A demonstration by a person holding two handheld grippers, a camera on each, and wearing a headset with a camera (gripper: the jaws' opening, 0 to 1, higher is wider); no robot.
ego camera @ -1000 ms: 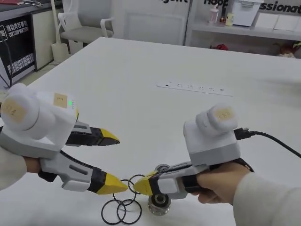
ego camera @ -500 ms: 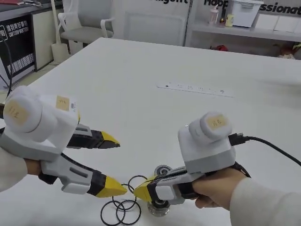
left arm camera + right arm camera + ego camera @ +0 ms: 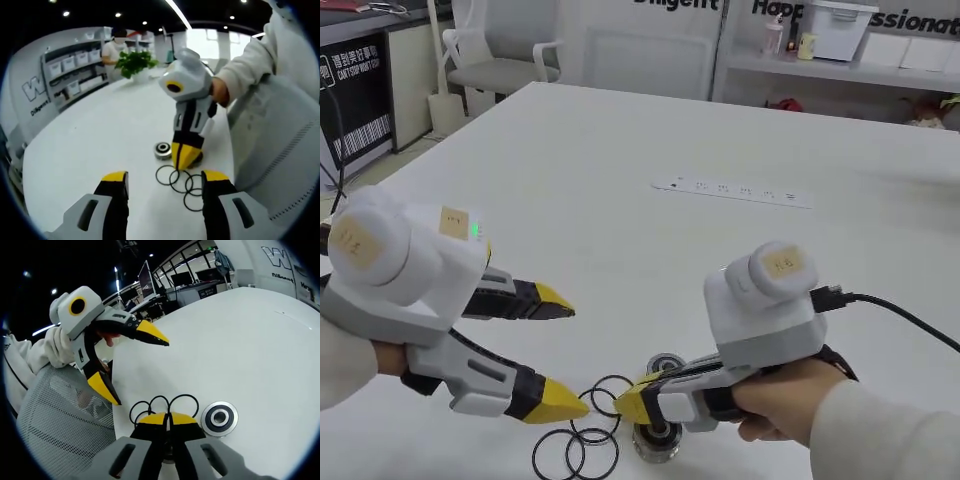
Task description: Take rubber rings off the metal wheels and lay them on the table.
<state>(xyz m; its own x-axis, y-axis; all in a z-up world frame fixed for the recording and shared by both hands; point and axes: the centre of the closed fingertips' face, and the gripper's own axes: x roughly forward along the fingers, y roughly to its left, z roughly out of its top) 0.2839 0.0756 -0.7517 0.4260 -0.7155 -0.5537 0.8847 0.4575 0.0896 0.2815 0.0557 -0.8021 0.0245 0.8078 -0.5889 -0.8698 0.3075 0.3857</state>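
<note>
Several black rubber rings [image 3: 576, 451] lie loose and overlapping on the white table [image 3: 620, 200]. My right gripper [image 3: 625, 404] is shut, its yellow tips low over the rings and just above a metal wheel [image 3: 655, 441]. Whether a ring is pinched between the tips I cannot tell. A second metal wheel [image 3: 665, 361] lies flat just behind that gripper. In the right gripper view this wheel [image 3: 219, 417] sits right of my shut tips [image 3: 167, 419], with the rings [image 3: 160, 404] ahead. My left gripper [image 3: 563, 350] is open, facing the right one across the rings [image 3: 181, 183], with nothing between its fingers [image 3: 116, 180].
A white power strip [image 3: 732, 189] lies mid-table. A black cable [image 3: 900, 312] trails from the right gripper off to the right. Shelves [image 3: 840, 60] and an office chair [image 3: 490, 60] stand beyond the far table edge. A person [image 3: 116, 47] stands by distant shelving.
The right gripper has sunk a little and edged left, tips still over the near wheel. The left gripper has barely moved and stays open.
</note>
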